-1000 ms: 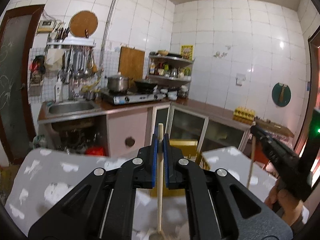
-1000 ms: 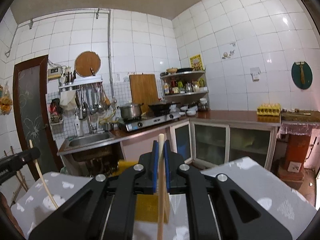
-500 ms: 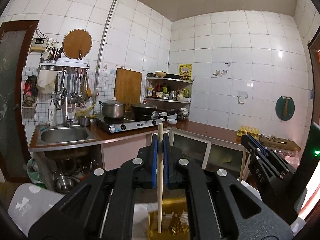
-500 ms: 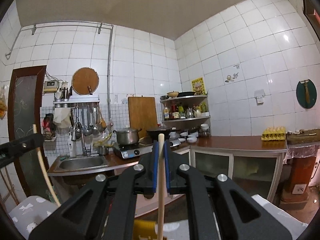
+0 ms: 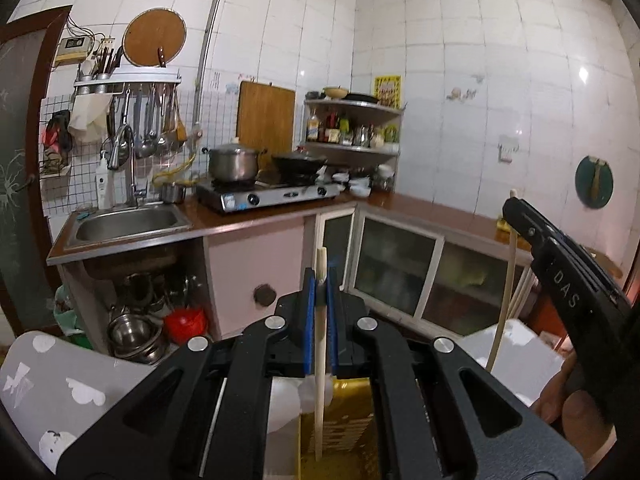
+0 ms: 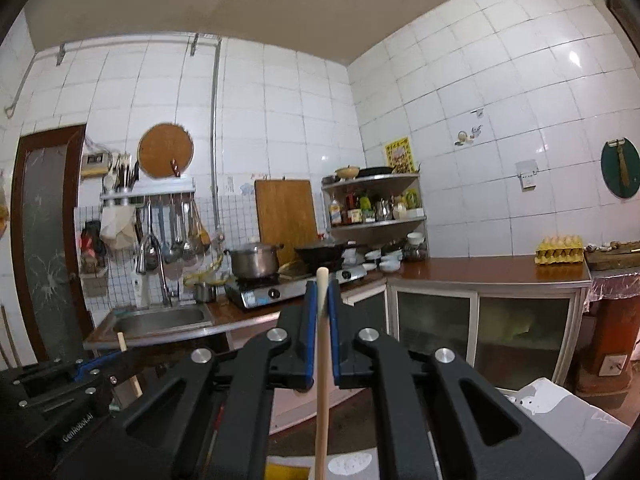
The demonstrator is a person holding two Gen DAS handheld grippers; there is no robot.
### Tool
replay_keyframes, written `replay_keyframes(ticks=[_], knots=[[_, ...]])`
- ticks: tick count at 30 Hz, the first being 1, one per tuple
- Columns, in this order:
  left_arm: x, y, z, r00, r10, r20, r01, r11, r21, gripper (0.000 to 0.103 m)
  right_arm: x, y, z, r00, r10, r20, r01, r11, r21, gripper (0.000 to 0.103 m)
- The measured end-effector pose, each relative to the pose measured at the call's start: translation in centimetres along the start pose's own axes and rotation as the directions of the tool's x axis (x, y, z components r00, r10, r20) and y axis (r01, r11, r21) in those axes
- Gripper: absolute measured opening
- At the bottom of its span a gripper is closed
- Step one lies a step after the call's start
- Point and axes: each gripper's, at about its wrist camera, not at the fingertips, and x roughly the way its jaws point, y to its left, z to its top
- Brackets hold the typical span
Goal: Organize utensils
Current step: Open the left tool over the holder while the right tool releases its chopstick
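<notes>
In the left wrist view, the left gripper (image 5: pixel 320 292) is seen clamped on a pale stick (image 5: pixel 320 344), held upright at the frame's centre with its lower end over a yellow holder (image 5: pixel 348 420) at the bottom edge. The right gripper (image 5: pixel 520 216) is seen at the right edge, carried by a hand (image 5: pixel 560 408), with a second stick (image 5: pixel 505 280) hanging from it. A grey patterned cloth (image 5: pixel 60 380) lies at lower left. In the right wrist view, the right gripper (image 6: pixel 320 304) is shut on its stick (image 6: pixel 322 380), centred, and the left gripper (image 6: pixel 100 364) shows at lower left. The carrying step is judged to be in hand; lowering each stick into the holder is called for next. A tiled kitchen is seen behind: sink (image 6: pixel 160 318), stove (image 6: pixel 276 290), shelves.
</notes>
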Motion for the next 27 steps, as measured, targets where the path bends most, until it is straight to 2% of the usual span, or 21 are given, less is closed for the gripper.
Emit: replay_keyframes(ticks=[9,11,13,14,15,16,17,18,19,22,27], knots=[[-1.1,0.7,-2.0,0.999,0.025,-0.027,-0.024,0.999,0.031,0.007,0.6,-0.9,-3.5,0.991,0.014,-0.130,-0.014,1.000,0.002,0.006],[-2.0,1.1,-2.2,0.999,0.028,-0.032,-0.027,0.999,0.034,0.021,0.0,-1.1,-3.7,0.987,0.014,-0.161,-0.013,1.000,0.006,0.007],[-3.6,1.9,-1.9,0.999,0.042,-0.014,-0.042,0.999,0.018,0.049,-0.7,-1.5,-3.4,0.979,0.023,-0.204,-0.019,1.000,0.024,0.008],[-4.3,2.1,-1.8,0.999,0.047,-0.004,-0.047,0.999,0.011,0.054,-1.2,-1.6,-3.3,0.977,0.025,-0.214,-0.021,0.999,0.025,0.019],[-5.7,2.7,-1.5,0.998,0.057,0.013,-0.057,0.998,0.001,0.066,-2.1,-1.6,-3.0,0.977,0.019,-0.214,-0.015,1.000,0.020,0.029],[-6.3,2.9,-1.4,0.998,0.060,0.017,-0.060,0.998,-0.001,0.074,-3.2,-1.6,-2.6,0.979,0.001,-0.203,0.001,1.000,0.009,0.053],[-7.4,3.3,-1.1,0.998,0.067,0.020,-0.067,0.998,-0.005,0.086,-4.0,-1.7,-2.4,0.980,-0.010,-0.197,0.010,1.000,-0.001,0.061],[-8.5,3.5,-0.8,0.996,0.080,0.028,-0.080,0.997,-0.009,0.095,-5.0,-1.7,-2.1,0.979,-0.020,-0.201,0.017,1.000,-0.015,0.061],[-9.9,3.9,-0.6,0.994,0.103,0.046,-0.102,0.995,-0.011,0.098,-5.7,-1.6,-1.9,0.976,-0.028,-0.215,0.022,0.999,-0.030,0.061],[-12.9,4.2,-0.3,0.985,0.161,0.063,-0.163,0.987,0.014,0.098,-8.8,-1.5,-2.0,0.964,-0.062,-0.257,0.045,0.996,-0.072,0.061],[-16.1,4.6,-1.0,0.982,0.191,0.007,-0.191,0.981,0.040,0.098,-13.2,-2.0,-3.3,0.950,-0.092,-0.298,0.070,0.994,-0.084,0.073]])
